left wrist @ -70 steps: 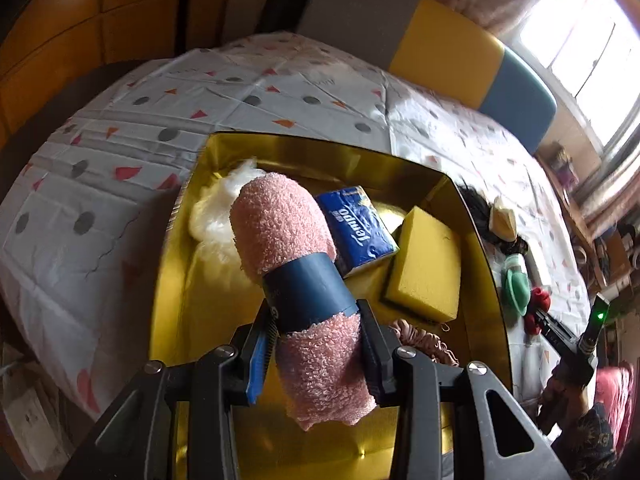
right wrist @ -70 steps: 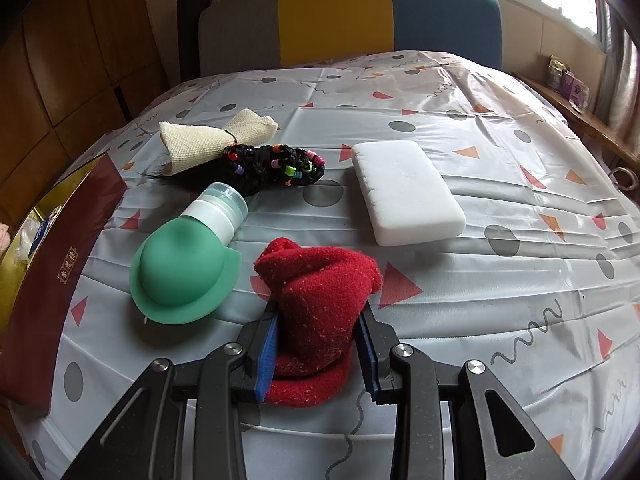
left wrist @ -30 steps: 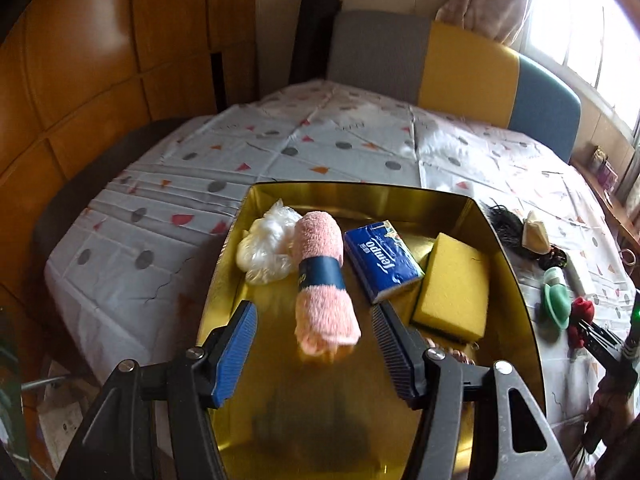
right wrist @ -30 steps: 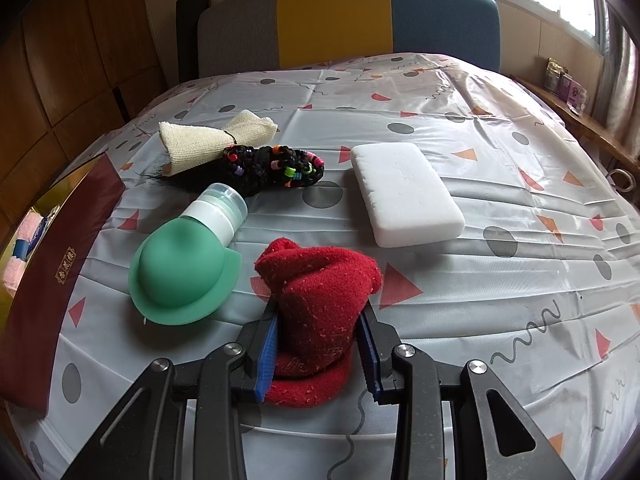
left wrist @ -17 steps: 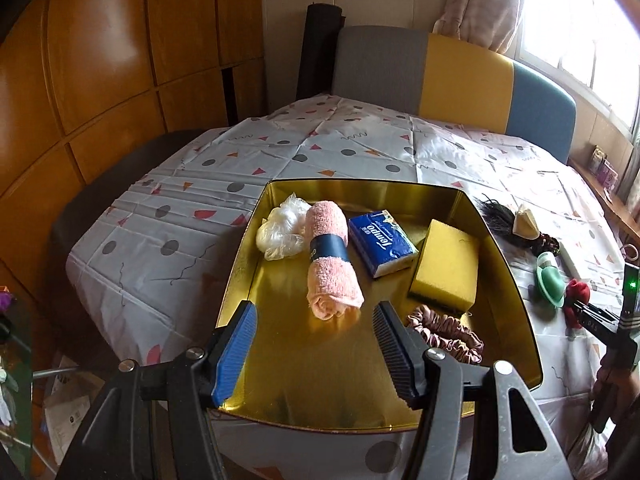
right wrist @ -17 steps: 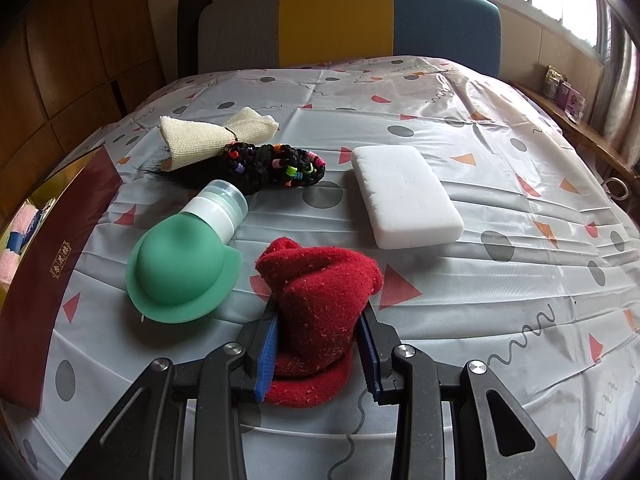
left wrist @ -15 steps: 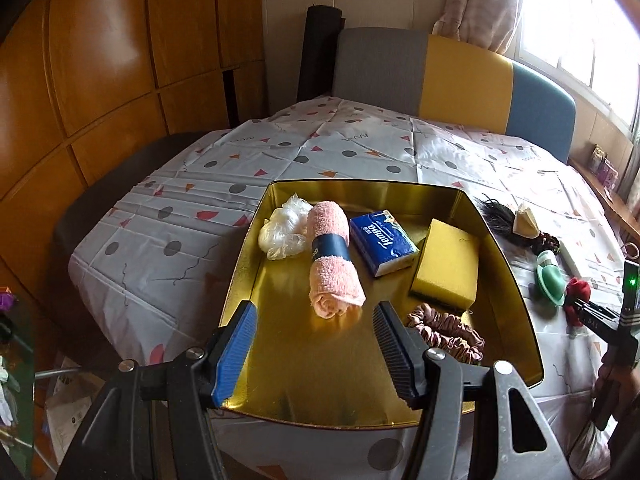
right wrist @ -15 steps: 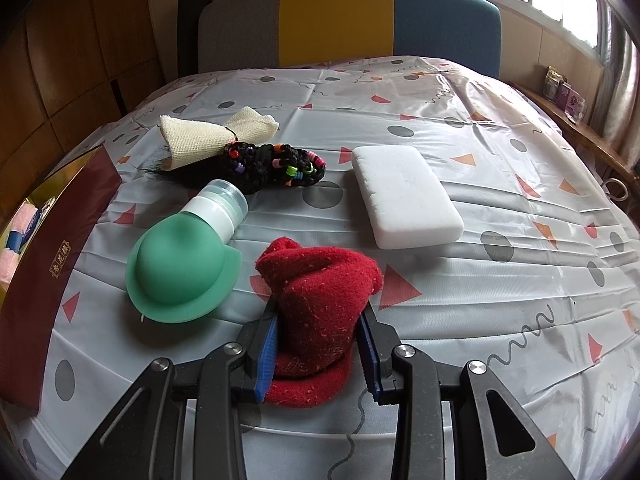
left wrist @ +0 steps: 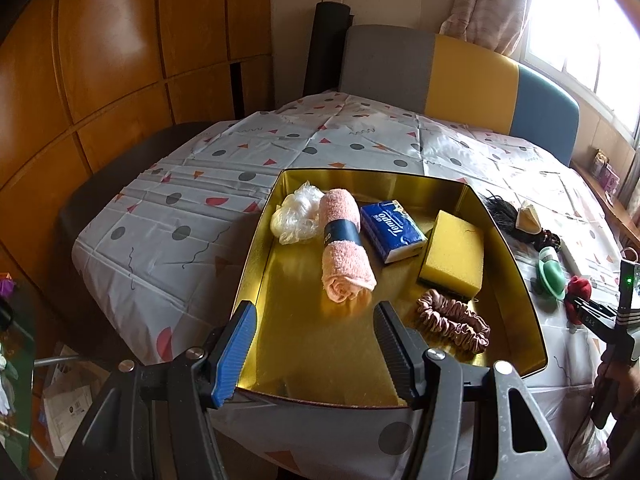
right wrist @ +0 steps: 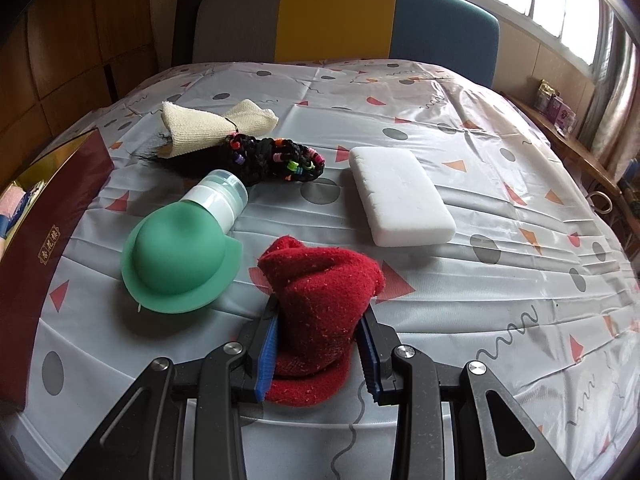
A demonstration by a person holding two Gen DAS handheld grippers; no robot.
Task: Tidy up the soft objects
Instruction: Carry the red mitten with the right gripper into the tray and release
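Note:
My left gripper (left wrist: 314, 344) is open and empty, held back above the near edge of the gold tray (left wrist: 256, 256). In the tray lie a rolled pink towel (left wrist: 345, 257) with a dark band, a crumpled plastic bag (left wrist: 296, 218), a blue tissue pack (left wrist: 392, 230), a yellow sponge (left wrist: 454, 254) and a pink scrunchie (left wrist: 454, 322). My right gripper (right wrist: 318, 344) is shut on a red sock (right wrist: 320, 292) that rests on the tablecloth. The sock also shows in the left wrist view (left wrist: 579, 287).
On the cloth beyond the sock lie a green silicone bottle (right wrist: 180, 254), a white foam block (right wrist: 400, 196), a black beaded hair piece (right wrist: 276, 160) and a cream cloth (right wrist: 212, 124). The tray's dark red outer wall (right wrist: 44, 240) stands at the left. A chair back (right wrist: 340, 16) stands behind the table.
My left gripper let go of the pink towel in the tray, opened and drew back and up. My right gripper has stayed shut on the red sock, barely moving.

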